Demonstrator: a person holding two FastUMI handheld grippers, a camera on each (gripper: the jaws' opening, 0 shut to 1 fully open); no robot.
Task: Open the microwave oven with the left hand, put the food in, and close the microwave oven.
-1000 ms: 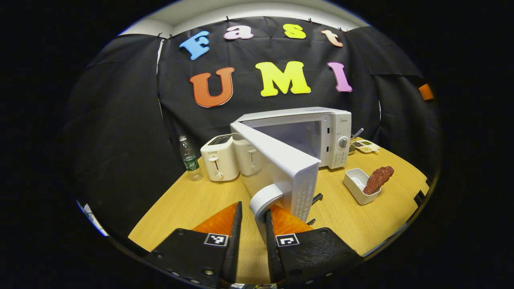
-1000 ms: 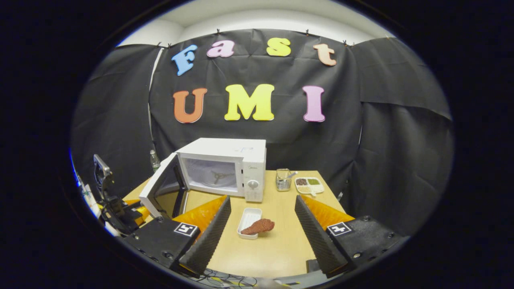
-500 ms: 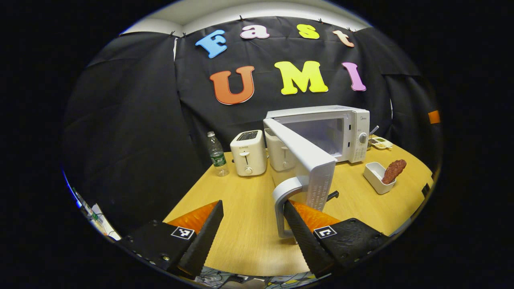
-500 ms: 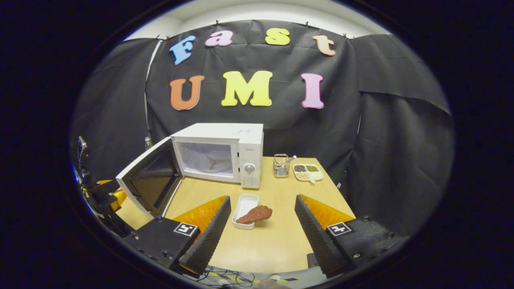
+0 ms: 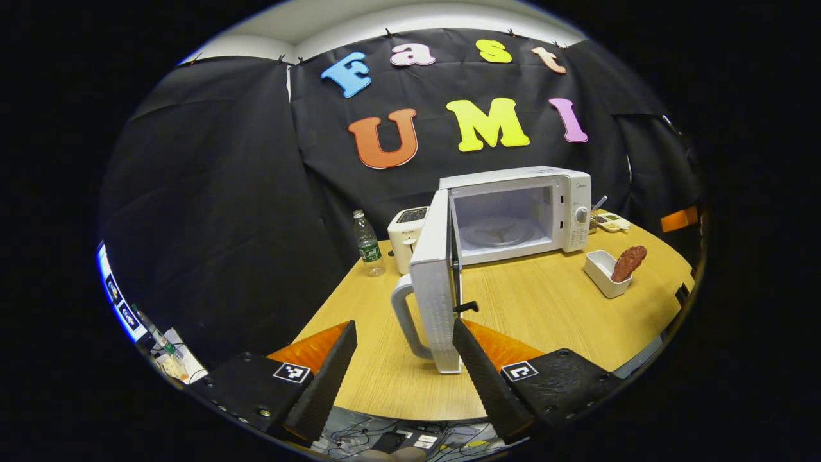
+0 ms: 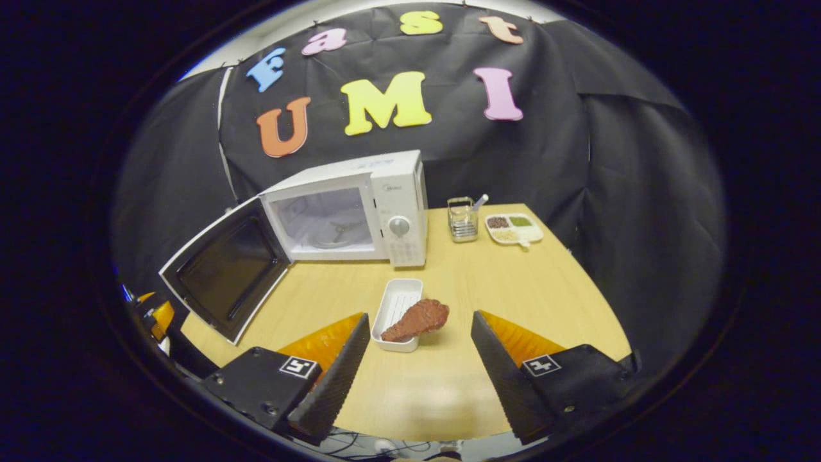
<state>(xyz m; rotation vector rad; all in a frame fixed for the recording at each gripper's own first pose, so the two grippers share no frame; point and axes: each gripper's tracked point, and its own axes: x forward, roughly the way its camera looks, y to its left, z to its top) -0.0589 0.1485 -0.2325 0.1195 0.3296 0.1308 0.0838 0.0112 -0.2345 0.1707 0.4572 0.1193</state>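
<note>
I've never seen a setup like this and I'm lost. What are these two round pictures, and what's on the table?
A person holds a two-finger gripper in each hand, each with a camera looking along its fingers. In the left gripper view, the left gripper has its jaws apart, holding nothing, beside the open door of the microwave. In the right gripper view, the right gripper, also open and holding nothing, faces the food resting on a white tray. A toaster and water bottle stand on the table.

Left gripper [image 5: 403, 366] and right gripper [image 6: 415, 359]: black blocky bodies, visible screws, square black-and-white marker tag on each side, wedge-shaped fingers [image 6: 333, 378] with ribbed inner faces.
</note>
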